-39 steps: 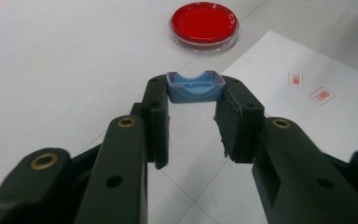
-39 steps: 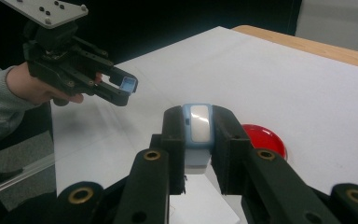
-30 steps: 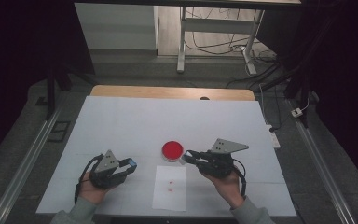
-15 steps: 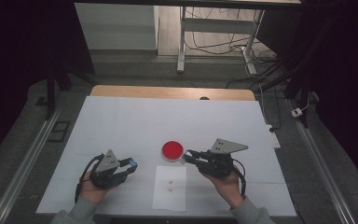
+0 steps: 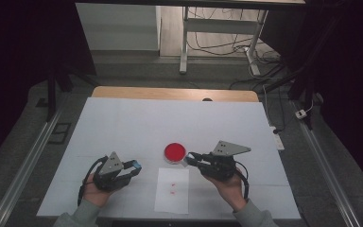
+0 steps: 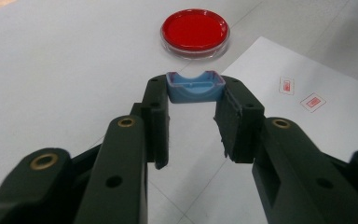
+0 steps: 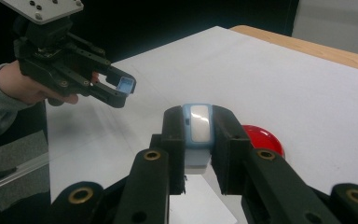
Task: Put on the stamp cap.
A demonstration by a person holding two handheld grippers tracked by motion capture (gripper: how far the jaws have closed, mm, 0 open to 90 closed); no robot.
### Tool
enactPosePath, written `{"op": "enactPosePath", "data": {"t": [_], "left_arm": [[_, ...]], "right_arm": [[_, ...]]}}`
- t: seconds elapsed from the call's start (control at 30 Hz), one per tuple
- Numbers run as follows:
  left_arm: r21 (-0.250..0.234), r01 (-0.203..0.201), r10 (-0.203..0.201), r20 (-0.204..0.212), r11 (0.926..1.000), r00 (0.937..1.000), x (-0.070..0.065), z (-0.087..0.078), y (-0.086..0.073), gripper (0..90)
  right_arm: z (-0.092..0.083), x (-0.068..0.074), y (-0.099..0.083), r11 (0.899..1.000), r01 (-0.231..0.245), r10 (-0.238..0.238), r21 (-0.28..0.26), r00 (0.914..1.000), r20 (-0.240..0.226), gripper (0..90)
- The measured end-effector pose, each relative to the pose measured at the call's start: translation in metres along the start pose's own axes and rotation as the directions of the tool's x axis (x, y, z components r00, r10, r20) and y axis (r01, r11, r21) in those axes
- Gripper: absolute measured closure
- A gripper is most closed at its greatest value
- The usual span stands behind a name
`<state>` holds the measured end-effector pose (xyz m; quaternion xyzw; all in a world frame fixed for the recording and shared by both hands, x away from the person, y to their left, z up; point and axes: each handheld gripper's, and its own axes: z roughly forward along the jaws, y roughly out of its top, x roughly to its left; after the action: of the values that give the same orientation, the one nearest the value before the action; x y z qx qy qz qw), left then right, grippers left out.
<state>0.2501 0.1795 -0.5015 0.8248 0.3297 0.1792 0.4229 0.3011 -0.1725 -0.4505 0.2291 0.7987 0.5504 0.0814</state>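
The bench [image 5: 123,123] carries a white cover, with a strip of bare wood along its far edge. A white paper sheet [image 5: 172,201] lies flat on the near middle of the bench, between the two hands, and bears two small red-printed labels [image 5: 173,187] side by side near its centre. A round dish [image 5: 175,152] with red contents stands just beyond the far edge of the sheet, apart from it. The left claw [image 5: 133,166] is held in the person's left hand [image 5: 94,191] just left of the sheet, pointing toward the dish; its jaws are closed on a small blue tray-shaped piece [image 6: 195,87], gripped crosswise at the jaw tips with its open side up and clear of the bench. The right claw [image 5: 192,158] is held in the person's right hand [image 5: 227,187] just right of the sheet, with its tips beside the near right edge of the dish; its jaws are closed on a small blue and white piece [image 7: 198,128], clamped upright between the pads. The two claws are well apart, the sheet lying between them
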Motion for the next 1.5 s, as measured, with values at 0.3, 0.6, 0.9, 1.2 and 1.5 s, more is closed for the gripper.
{"op": "enactPosePath", "data": {"t": [0.3,0.6,0.9,1.2,1.5], "left_arm": [[-0.002,-0.01,0.01,0.007,0.9999,0.9999,-0.004,0.004,0.004,65.2],[-0.002,-0.027,0.027,0.021,0.9996,0.9994,-0.009,0.009,0.01,65.2],[-0.016,-0.042,0.043,0.037,0.999,0.9984,-0.019,0.015,0.021,65.1],[-0.012,-0.05,0.05,0.048,0.9987,0.9976,-0.024,0.022,0.029,65.1],[-0.009,-0.068,0.068,0.07,0.9977,0.9952,-0.03,0.038,0.045,65.1]], "right_arm": [[0.001,0.001,0.0,1.0,-0.002,0.002,0.001,1.0,0.001,75.1],[0.002,0.001,-0.001,1.0,-0.01,0.01,-0.001,0.9999,0.002,75.1],[0.002,0.003,0.0,1.0,-0.009,0.009,-0.001,0.9999,0.004,75.0],[0.002,0.003,-0.001,1.0,-0.009,0.009,-0.002,0.9999,0.005,75.1],[-0.001,0.003,0.001,1.0,-0.013,0.014,-0.015,0.9998,0.017,75.0]]}}
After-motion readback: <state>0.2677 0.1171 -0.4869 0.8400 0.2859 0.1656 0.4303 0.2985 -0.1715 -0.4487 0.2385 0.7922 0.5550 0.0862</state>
